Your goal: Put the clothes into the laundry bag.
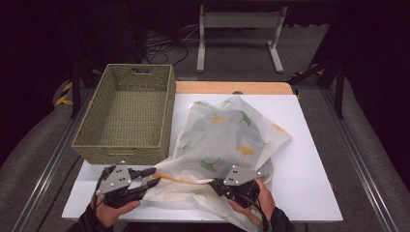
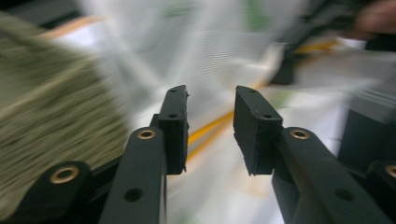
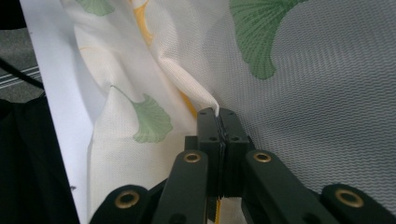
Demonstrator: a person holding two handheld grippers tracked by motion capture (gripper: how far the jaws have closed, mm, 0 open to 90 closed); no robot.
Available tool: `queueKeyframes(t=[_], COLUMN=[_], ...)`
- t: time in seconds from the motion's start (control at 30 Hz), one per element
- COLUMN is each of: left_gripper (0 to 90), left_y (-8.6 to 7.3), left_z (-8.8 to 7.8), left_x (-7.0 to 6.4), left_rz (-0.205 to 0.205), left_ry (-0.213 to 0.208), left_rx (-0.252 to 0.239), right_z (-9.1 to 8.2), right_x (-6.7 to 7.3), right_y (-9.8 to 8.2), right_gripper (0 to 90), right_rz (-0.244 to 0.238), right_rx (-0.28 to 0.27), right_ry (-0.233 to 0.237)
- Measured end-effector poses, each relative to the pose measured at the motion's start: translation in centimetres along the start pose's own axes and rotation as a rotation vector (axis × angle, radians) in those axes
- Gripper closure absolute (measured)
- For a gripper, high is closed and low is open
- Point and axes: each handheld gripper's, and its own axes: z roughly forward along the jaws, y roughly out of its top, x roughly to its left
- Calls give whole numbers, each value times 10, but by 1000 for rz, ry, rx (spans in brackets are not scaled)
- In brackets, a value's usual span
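Right tool was fully closed, pinching a fold of the thin white woven cloth with green and yellow ginkgo-leaf print; a peak of fabric stuck up between its pads in the right gripper view. In the high view this tool sat at lower centre, held by the right hand, on the cloth's near edge.

Left tool was partly open, with a clear gap between the pads and nothing gripped. Blurred cloth with a yellow stripe lay behind the gap. In the high view it was at lower left, its tips at the cloth's near-left corner; whether they touched it could not be told. Left hand held it from below.

The cloth lay crumpled in the centre of the white rectangular surface, its upper part puffed into a mound and its near edge bunched between the two tools. Its left edge lay just beside the basket's near-right corner.

The olive-green woven wicker basket, rectangular with cut handle slots, stood at upper left of the surface, overhanging the left edge. Bare white surface lay to the right of the cloth, with a narrow strip along the bottom edge. A light wooden strip ran along the far edge.

Cloth weave was fine and slightly sheer; basket weave was coarse.
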Motion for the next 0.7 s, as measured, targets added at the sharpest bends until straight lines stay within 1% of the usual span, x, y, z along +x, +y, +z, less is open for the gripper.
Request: queueKeyframes(t=[0.03, 0.07, 0.13, 0.17, 0.2, 0.23, 0.27, 0.3, 0.37, 0.4, 0.43, 0.47, 0.5, 0.53, 0.57, 0.6, 0.63, 0.67, 0.7], left_gripper=[678, 702, 709, 709, 693, 664, 664, 645, 595, 580, 571, 571, 571, 576, 605, 642, 689, 756, 786], left_y=[6, 9, 17, 22, 27, 27, 30, 34, 38, 40, 43, 44, 46, 47, 47, 47, 46, 45, 44], left_z=[20, 36, 61, 77, 91, 91, 103, 116, 136, 144, 152, 157, 163, 168, 173, 178, 182, 186, 188], left_x=[-8, -13, -22, -27, -31, -31, -33, -36, -41, -42, -43, -44, -45, -45, -45, -43, -41, -39, -37], left_rz=[25, 45, 102, 134, 153, 153, 164, 175, 189, 197, 213, 220, 232, 244, 249, 248, 243, 237, 226], left_ry=[-71, -108, -161, -191, -208, -208, -223, -243, -270, -277, -274, -273, -265, -231, -205, -192, -169, -158, -156], left_rx=[40, 70, 126, 152, 172, 172, 185, 198, 214, 219, 222, 225, 232, 237, 235, 230, 219, 210, 207], right_z=[0, 1, 1, 1, 0, 0, -1, -2, -4, -4, -5, -7, -7, -9, -10, -10, -11, -11, -11], right_x=[-1, -1, -1, -1, -1, -1, -2, -3, -4, -4, -5, -5, -5, -5, -6, -6, -6, -7, -7], right_y=[1, 2, 3, 3, 3, 3, 3, 3, 2, 1, 1, 1, 1, 1, 1, 1, 0, -1, -2], right_gripper=[898, 898, 898, 898, 898, 898, 898, 898, 898, 898, 898, 898, 898, 898, 898, 898, 898, 898, 898], right_rz=[2, 3, 4, 6, 9, 9, 11, 14, 19, 25, 27, 27, 30, 29, 30, 28, 29, 34, 40], right_rx=[-2, -4, -4, -6, -11, -11, -16, -20, -25, -27, -30, -36, -39, -39, -41, -45, -44, -40, -35], right_ry=[-3, -6, -7, -8, -7, -7, -10, -11, -16, -21, -24, -29, -29, -35, -34, -35, -38, -39, -38])
